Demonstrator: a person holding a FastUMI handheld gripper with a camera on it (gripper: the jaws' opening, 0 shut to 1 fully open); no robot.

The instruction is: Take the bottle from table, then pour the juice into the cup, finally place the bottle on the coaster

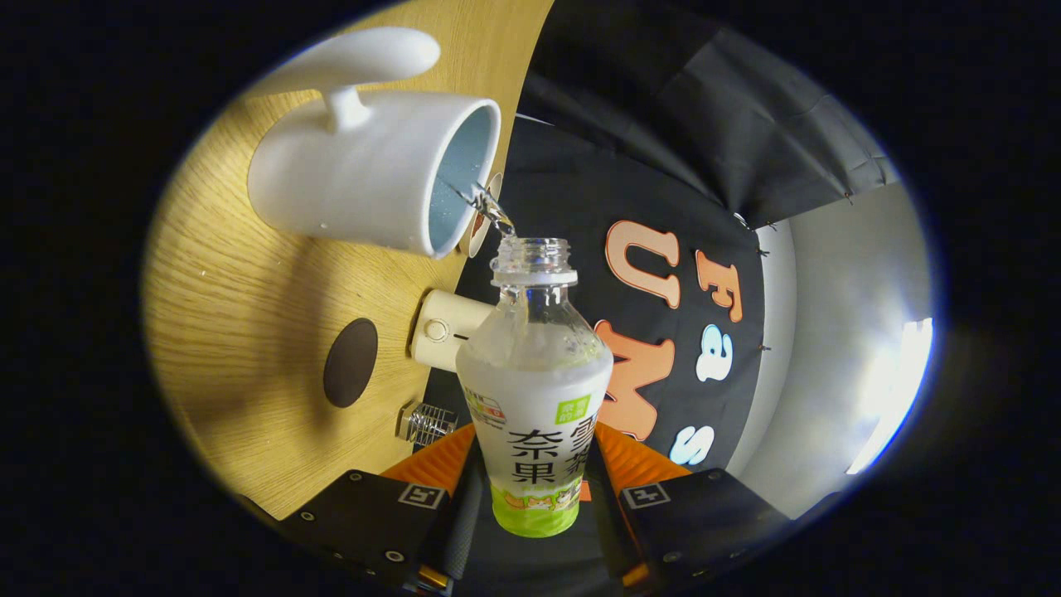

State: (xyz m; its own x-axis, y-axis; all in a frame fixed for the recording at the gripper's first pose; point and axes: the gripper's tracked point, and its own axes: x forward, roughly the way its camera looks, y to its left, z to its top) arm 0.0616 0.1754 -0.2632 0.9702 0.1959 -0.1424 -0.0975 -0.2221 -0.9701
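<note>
Claw [530,497] gripping bottle [535,390], mouth near cup [373,182] rim

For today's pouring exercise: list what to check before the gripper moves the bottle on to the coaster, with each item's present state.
1. Gripper fingers pressing both sides of the bottle: ok.
2. Bottle cap off: ok.
3. Stream landing inside the white cup: ok.
4. Pour finished: not ok, liquid is leaving the mouth.
5. Cup level: cannot tell.
6. Dark round coaster on the wooden table bare: ok.

open labelled bottle [535,398] tipped toward white cup [373,178], clear stream entering it, dark round coaster [350,362] nearby on table
</note>
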